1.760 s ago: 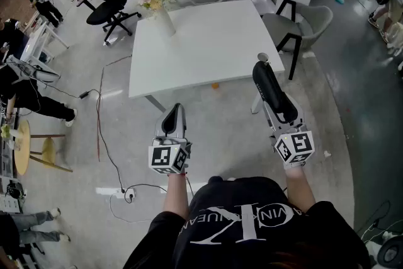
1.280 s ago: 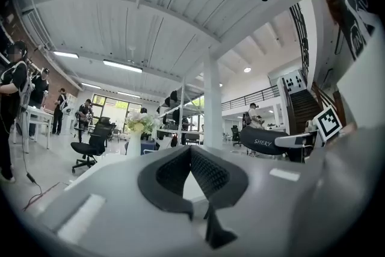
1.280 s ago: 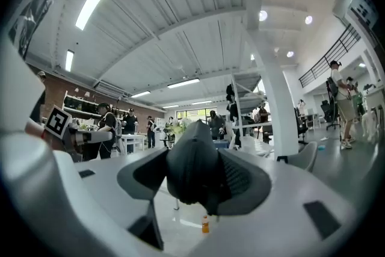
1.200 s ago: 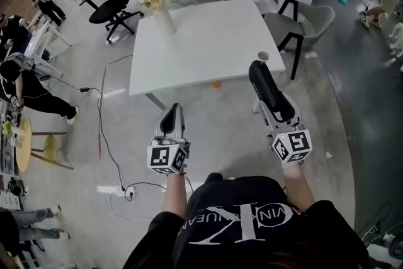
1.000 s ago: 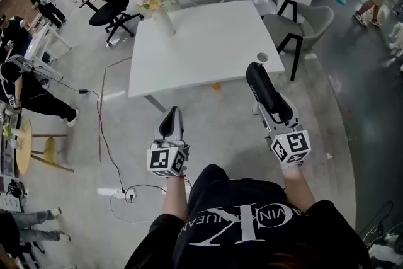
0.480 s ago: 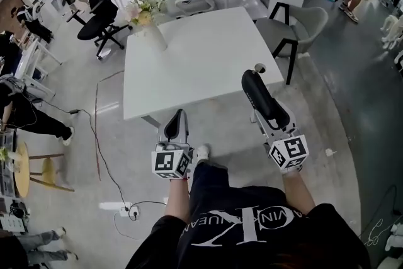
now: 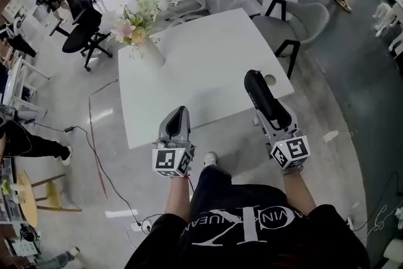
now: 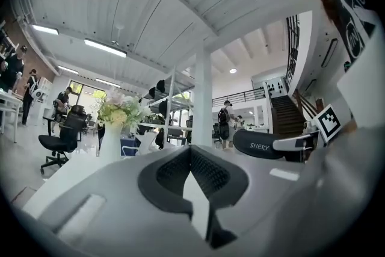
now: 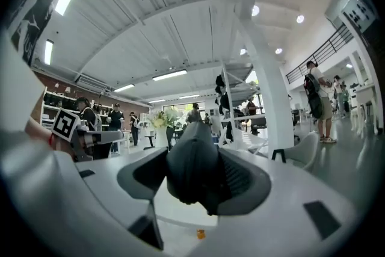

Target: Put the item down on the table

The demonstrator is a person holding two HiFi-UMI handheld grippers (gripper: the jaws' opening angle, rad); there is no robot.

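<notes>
A long black case-like item (image 7: 265, 97) is clamped in my right gripper (image 7: 271, 113) and sticks out forward over the near right corner of the white table (image 7: 208, 60). In the right gripper view the black item (image 9: 192, 168) fills the gap between the jaws of the right gripper (image 9: 194, 186). The left gripper view catches the black item (image 8: 258, 142) at the right, with pale lettering on its side. My left gripper (image 7: 177, 113) hangs over the table's near edge, shut with nothing in it; the left gripper (image 8: 191, 153) shows its pads meeting.
A white vase of flowers (image 7: 142, 25) stands at the table's far left. A grey chair (image 7: 296, 19) sits at the right side, a black office chair (image 7: 80, 34) to the left. A red cable (image 7: 94, 142) runs along the floor. People stand around the room.
The person has walked up to the table. Both grippers, earlier over the floor short of it, now reach over its near edge. The black item stays in the right gripper.
</notes>
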